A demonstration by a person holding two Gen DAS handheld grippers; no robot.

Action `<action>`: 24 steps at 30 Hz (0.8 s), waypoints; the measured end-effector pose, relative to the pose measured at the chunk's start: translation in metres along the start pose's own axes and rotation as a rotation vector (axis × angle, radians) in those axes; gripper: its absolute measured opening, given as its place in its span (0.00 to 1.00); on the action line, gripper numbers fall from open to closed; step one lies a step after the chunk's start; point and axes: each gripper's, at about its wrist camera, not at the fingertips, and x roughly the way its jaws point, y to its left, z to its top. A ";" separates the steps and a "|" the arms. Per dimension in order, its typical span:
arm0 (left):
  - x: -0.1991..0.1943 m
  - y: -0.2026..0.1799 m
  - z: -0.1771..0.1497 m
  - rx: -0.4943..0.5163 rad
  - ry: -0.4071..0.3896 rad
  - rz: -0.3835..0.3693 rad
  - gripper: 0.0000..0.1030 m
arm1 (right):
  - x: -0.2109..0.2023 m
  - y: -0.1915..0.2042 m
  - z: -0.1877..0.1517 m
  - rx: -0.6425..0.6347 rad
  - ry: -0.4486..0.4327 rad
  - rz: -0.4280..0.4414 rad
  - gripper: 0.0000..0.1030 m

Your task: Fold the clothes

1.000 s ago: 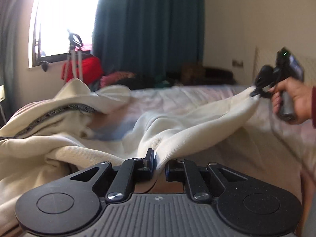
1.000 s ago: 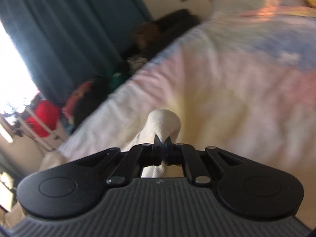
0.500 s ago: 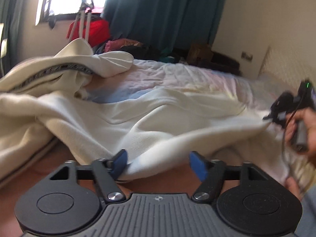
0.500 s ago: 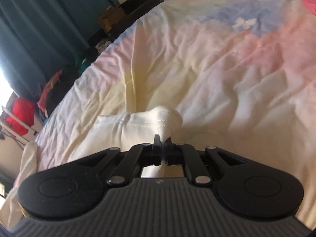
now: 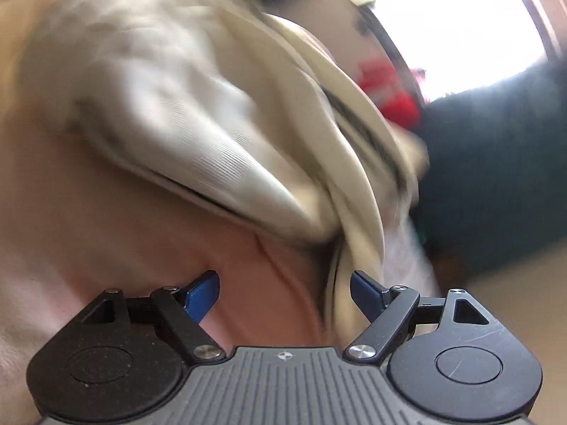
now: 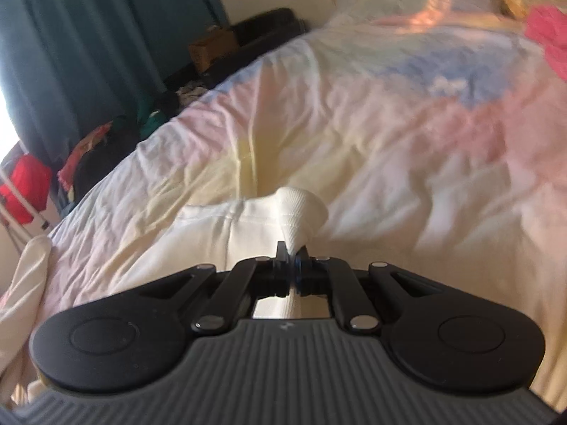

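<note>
A: Report what lies closest to the tools.

B: Directly ahead of my left gripper (image 5: 285, 292), the cream garment (image 5: 219, 134) lies bunched on the pastel bed cover (image 5: 88, 248). One fold runs down beside the right-hand blue pad (image 5: 365, 295). My jaws have just been opening; they stand wide apart, with only bed cover between them. The picture is motion-blurred and strongly tilted.

A: And the right side?

B: My right gripper (image 6: 291, 269) is clenched on a ribbed end of the same garment (image 6: 297, 209), which bulges up just beyond the fingertips. The remainder spreads flat to the left over the cover. The tool points downward across the bed.

A: Obstructions?

B: Nothing lies on the cover directly ahead. A pink cloth (image 6: 549, 35) sits at the far right edge.

A: Surroundings?

B: Beyond the bed: a clutter of dark clothing (image 6: 106, 156), a red bag (image 6: 30, 187), a cardboard box (image 6: 209, 47), dark teal curtains (image 6: 88, 35) and a bright window (image 5: 457, 24).
</note>
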 end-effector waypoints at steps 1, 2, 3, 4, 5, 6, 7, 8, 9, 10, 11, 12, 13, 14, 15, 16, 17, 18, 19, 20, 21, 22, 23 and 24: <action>-0.006 0.008 0.006 -0.069 -0.036 -0.022 0.79 | 0.003 -0.001 0.000 0.024 0.021 0.011 0.06; -0.014 0.015 0.012 -0.120 -0.092 -0.025 0.79 | 0.006 -0.002 0.001 0.045 0.040 0.023 0.06; -0.023 0.023 0.016 -0.166 -0.153 -0.022 0.78 | 0.008 -0.002 0.002 0.050 0.042 0.038 0.06; -0.031 0.031 0.021 -0.214 -0.212 -0.021 0.78 | 0.009 -0.003 0.004 0.049 0.038 0.036 0.06; -0.036 0.036 0.025 -0.251 -0.236 -0.013 0.75 | 0.009 -0.004 0.005 0.047 0.035 0.034 0.06; -0.038 0.041 0.030 -0.282 -0.242 -0.002 0.73 | 0.010 -0.005 0.006 0.049 0.034 0.033 0.06; -0.040 0.045 0.035 -0.313 -0.247 0.009 0.64 | 0.011 -0.010 0.007 0.082 0.046 0.041 0.06; -0.043 0.049 0.040 -0.344 -0.253 0.020 0.51 | 0.013 -0.014 0.008 0.114 0.057 0.049 0.06; -0.043 0.048 0.044 -0.334 -0.250 0.056 0.44 | 0.014 -0.018 0.008 0.137 0.060 0.061 0.06; -0.045 0.041 0.047 -0.294 -0.249 0.095 0.39 | 0.015 -0.022 0.009 0.161 0.062 0.072 0.06; -0.047 0.033 0.049 -0.249 -0.252 0.129 0.35 | 0.014 -0.027 0.010 0.188 0.059 0.078 0.06; -0.048 0.026 0.052 -0.203 -0.255 0.163 0.31 | 0.014 -0.031 0.011 0.214 0.058 0.083 0.06; -0.052 0.017 0.055 -0.158 -0.263 0.194 0.26 | 0.015 -0.035 0.013 0.238 0.063 0.090 0.06; -0.059 0.008 0.058 -0.119 -0.277 0.218 0.23 | 0.016 -0.040 0.015 0.262 0.067 0.096 0.06; -0.067 0.000 0.062 -0.092 -0.294 0.234 0.21 | 0.016 -0.044 0.016 0.277 0.067 0.102 0.06; -0.077 -0.006 0.067 -0.074 -0.309 0.247 0.20 | 0.016 -0.047 0.018 0.294 0.067 0.108 0.06; -0.088 -0.011 0.073 -0.062 -0.321 0.260 0.18 | 0.015 -0.051 0.020 0.315 0.060 0.113 0.06; -0.099 -0.015 0.080 -0.051 -0.333 0.272 0.17 | 0.014 -0.055 0.021 0.336 0.053 0.119 0.06; -0.110 -0.020 0.087 -0.040 -0.345 0.283 0.15 | 0.013 -0.060 0.023 0.353 0.039 0.126 0.06; -0.122 -0.023 0.094 -0.032 -0.357 0.290 0.14 | 0.011 -0.064 0.025 0.370 0.024 0.133 0.06; -0.136 -0.024 0.103 -0.029 -0.368 0.291 0.13 | 0.009 -0.068 0.028 0.387 0.010 0.141 0.06; -0.147 -0.027 0.111 -0.028 -0.372 0.288 0.13 | 0.008 -0.072 0.030 0.404 -0.005 0.148 0.06; -0.156 -0.027 0.120 -0.028 -0.363 0.287 0.12 | 0.006 -0.076 0.032 0.420 -0.020 0.152 0.06; -0.165 -0.026 0.128 -0.028 -0.347 0.287 0.12 | 0.002 -0.080 0.033 0.425 -0.039 0.133 0.06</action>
